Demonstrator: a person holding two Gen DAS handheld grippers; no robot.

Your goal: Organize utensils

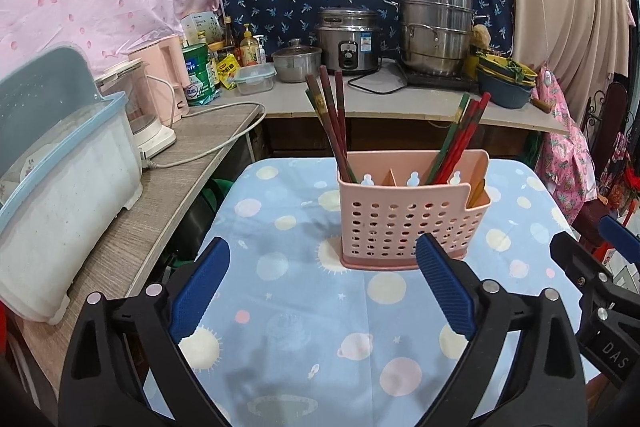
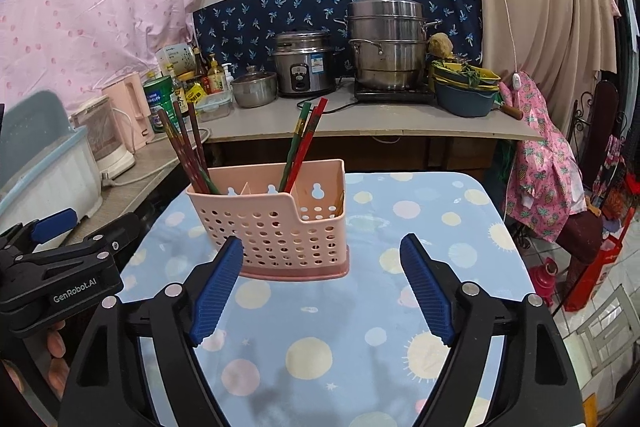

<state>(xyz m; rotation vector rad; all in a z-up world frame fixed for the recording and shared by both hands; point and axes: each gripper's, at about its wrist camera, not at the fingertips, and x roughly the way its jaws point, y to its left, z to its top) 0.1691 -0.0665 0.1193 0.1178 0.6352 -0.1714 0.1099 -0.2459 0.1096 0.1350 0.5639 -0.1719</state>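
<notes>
From the left wrist, the left gripper (image 1: 322,285) stands wide apart and empty over the tablecloth (image 1: 280,307). Ahead of it, nearer its right finger, the pink caddy (image 1: 404,223) sits upright on the cloth, its long side running left to right. One chopstick bunch (image 1: 332,119) rises from its left end, leaning up and left; another (image 1: 460,139) rises from farther right, leaning up and right. From the right wrist, the right gripper (image 2: 322,285) is likewise spread and empty. The caddy (image 2: 276,227) stands ahead, nearer its left finger, with both bunches (image 2: 188,151) (image 2: 302,143) upright and splayed outward.
</notes>
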